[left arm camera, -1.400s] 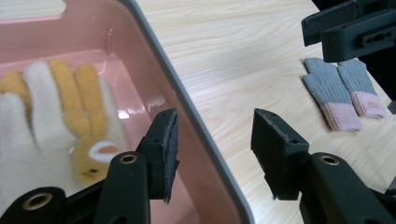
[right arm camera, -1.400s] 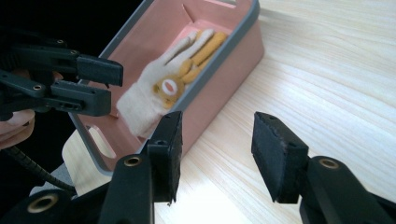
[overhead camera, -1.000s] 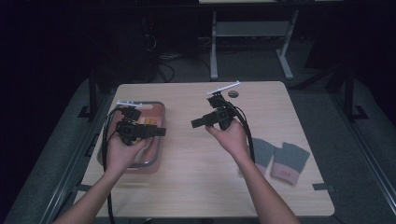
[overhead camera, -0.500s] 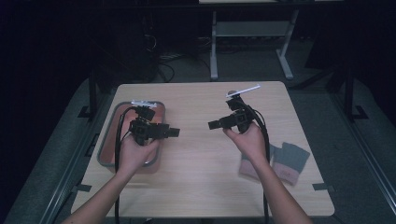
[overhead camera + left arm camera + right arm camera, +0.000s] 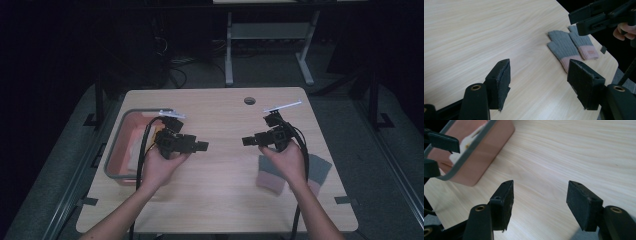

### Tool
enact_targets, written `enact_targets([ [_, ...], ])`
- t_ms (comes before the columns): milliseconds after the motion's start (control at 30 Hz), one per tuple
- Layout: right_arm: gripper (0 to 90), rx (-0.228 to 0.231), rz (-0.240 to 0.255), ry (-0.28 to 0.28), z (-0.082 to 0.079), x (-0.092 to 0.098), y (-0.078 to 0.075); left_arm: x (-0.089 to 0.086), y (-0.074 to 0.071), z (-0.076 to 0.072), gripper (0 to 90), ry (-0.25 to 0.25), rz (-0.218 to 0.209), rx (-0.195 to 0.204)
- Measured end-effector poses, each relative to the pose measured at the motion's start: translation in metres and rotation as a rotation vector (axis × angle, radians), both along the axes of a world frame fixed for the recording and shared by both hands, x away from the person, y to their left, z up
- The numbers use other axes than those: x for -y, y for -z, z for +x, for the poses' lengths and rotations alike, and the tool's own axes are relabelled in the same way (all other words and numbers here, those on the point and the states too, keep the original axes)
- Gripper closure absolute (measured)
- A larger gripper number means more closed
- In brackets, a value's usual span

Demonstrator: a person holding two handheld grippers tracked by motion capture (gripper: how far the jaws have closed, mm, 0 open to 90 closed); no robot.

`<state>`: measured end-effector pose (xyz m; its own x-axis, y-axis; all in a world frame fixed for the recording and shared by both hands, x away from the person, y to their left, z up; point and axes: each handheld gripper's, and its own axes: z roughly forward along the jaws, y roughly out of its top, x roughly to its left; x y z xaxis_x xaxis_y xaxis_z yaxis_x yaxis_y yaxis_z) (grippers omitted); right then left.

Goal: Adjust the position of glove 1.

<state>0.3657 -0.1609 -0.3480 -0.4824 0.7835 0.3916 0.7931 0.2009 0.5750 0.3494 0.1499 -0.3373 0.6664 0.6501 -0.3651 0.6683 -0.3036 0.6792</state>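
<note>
lying flat, grey pink-cuffed gloves [image 5: 571, 47]

From my seat the table [image 5: 220, 200] is the landmark: a bin [image 5: 116, 150] sits on its left side near the left edge, with something pale lying inside that I cannot make out, and two gloves [image 5: 571, 47] lie side by side, touching, on its right side near the front right corner. A hole [image 5: 249, 100] is in the tabletop near the back edge, a little right of centre. I hold the left gripper [image 5: 200, 146] above the table just right of the bin and the right gripper [image 5: 246, 141] above it just behind the gloves, the two facing each other across the bare middle, and beyond the table's back edge stands a desk frame [image 5: 270, 35] on the floor.
</note>
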Motion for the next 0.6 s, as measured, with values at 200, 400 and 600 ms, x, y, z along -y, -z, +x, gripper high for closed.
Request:
enact_targets([
  [200,37.6,-0.005,-0.009,0.022,-0.005,0.02,0.009,0.014,0.003,-0.002,33.9,0.029,-0.006,0.006],
  [400,37.2,-0.009,-0.025,0.041,-0.012,0.038,0.016,0.027,0.006,-0.005,33.1,0.05,-0.012,0.011],
  [600,37.3,-0.013,-0.043,0.061,-0.018,0.054,0.023,0.04,0.01,-0.008,32.5,0.073,-0.016,0.015],
])
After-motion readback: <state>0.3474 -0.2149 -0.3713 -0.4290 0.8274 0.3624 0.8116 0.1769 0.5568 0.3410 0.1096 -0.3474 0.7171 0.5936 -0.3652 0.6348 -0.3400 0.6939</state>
